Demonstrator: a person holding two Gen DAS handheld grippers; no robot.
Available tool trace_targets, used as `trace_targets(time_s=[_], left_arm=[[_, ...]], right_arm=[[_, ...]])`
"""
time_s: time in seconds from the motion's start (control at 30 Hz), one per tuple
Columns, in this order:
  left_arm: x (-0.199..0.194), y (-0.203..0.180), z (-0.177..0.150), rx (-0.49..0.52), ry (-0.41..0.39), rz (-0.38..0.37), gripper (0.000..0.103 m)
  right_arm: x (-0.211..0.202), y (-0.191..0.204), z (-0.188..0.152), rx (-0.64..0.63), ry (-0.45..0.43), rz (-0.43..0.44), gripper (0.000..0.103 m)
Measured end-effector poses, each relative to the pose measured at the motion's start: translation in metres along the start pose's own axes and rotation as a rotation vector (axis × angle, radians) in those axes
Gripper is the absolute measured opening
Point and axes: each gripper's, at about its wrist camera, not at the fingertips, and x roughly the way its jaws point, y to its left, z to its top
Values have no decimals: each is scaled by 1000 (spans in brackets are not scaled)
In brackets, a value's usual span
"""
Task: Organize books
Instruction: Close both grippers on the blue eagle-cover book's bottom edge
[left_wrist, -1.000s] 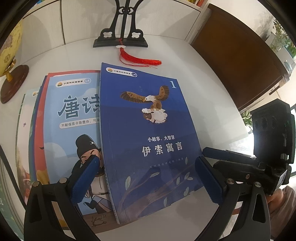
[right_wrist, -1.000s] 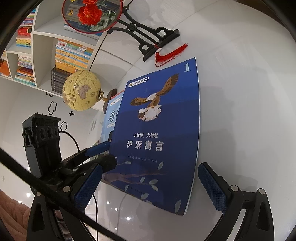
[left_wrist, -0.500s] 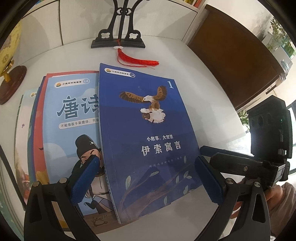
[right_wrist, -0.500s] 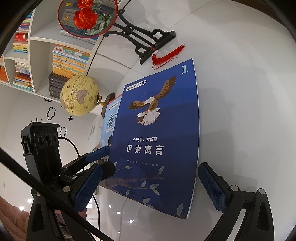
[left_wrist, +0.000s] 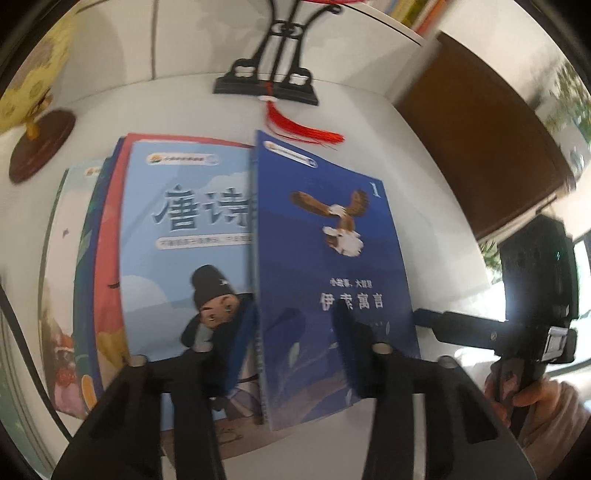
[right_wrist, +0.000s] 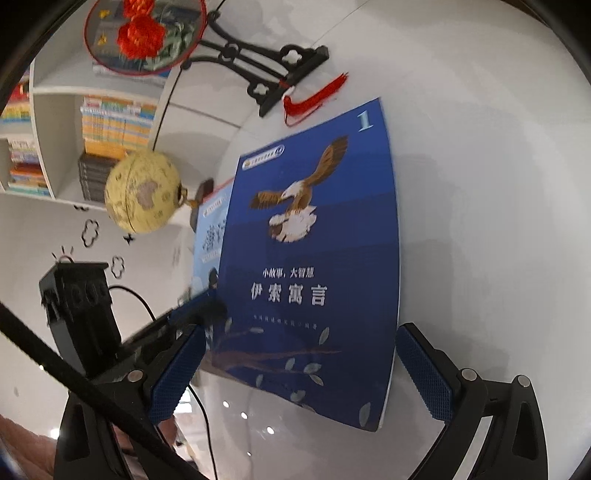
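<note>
Left tongs (left_wrist: 295, 332) clamping down on the dark blue eagle book (left_wrist: 325, 266) while the right tongs (right_wrist: 299, 365) just hang wide open.

Left wrist view is the only one showing the whole pile: the light blue book (left_wrist: 184, 240) with red and pale covers fanned out under it, and the eagle book's left edge riding up over that one. The left tongs have just been closing, pads on either side of the book's near left edge and squeezing it. Right wrist view shows its pads straddling the book's near end without touching, right edge of the book free, loads of bare white table (right_wrist: 480, 184) beside it. Further back there's the globe (right_wrist: 142, 192), the black fan stand (left_wrist: 266, 83) with its red tassel (left_wrist: 303, 127), then the bookshelf (right_wrist: 114, 122). Both tools angle down.
</note>
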Motion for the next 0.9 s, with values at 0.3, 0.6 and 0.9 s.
trace_targets(time_s=[0.3,0.6,0.9], left_arm=[[-9,-2,-3,-17,-18,-37,30],[-10,4,-3,-65,-18,-94,29],[1,-8,-6,-64,6,-176,29]], right_arm=[[-15,-11,-7,19,-31,-23,71],[-16,-19,-9,35,-42,-3,70],[-33,-14,-10,17,-81,160,41]])
